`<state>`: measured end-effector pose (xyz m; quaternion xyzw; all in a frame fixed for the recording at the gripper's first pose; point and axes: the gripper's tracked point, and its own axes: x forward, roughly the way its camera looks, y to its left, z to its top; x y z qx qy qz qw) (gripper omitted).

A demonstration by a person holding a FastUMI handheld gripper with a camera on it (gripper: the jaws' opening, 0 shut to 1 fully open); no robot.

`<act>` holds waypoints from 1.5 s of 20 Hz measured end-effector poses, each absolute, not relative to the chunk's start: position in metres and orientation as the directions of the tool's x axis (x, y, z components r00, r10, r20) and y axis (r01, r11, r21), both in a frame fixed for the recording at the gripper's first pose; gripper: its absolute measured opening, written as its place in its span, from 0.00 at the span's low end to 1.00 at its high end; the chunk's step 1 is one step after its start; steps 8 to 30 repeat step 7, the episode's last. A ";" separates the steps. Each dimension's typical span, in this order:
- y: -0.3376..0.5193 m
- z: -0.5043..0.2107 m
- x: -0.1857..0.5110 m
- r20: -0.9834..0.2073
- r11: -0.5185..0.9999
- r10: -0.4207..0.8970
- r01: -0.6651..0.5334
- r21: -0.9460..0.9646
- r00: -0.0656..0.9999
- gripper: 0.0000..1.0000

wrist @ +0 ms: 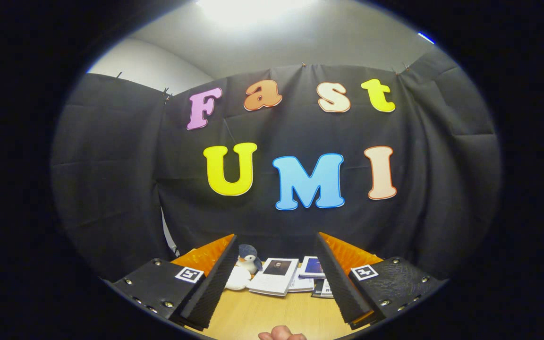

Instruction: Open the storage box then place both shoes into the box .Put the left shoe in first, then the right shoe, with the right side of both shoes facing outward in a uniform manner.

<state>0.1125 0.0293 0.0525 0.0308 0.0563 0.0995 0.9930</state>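
The jaws (276,278) were seen spread wide apart, with nothing grasped between them. Their two fingers (208,288) were angled forward over a pale wooden bench (272,314), and a small square marker (189,274) was carried on the upper face of each.

Neither the storage box nor the shoes could be made out among the things on the bench, so their place and appearance could not be told.

From left to right beyond the fingers, the following were seen. A small stuffed penguin (245,267), white below and with a dark cap, was set just beside the inner edge of the left finger. Next to it a pale book (276,276) with a dark portrait on its cover was laid flat. Further right, a scatter of booklets (311,269) with blue and dark covers was partly hidden behind the right finger.

A stretch of bare bench was left open between the two fingers, ahead of the book. At the near edge of that stretch a fingertip of the person's hand (281,335) was just visible.

The bench was backed closely by a black cloth wall (111,189), hung in folds and clipped along its upper edge. Above it a plain light wall (149,66) and ceiling (300,38) were seen, brightly lit overhead.
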 end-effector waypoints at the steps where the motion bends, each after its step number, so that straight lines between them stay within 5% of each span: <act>1: 0.030 0.051 0.115 -0.102 0.978 0.200 -0.193 0.075 0.974 0.98; 30: 0.019 0.041 0.109 -0.104 0.978 0.205 -0.198 0.071 0.973 0.98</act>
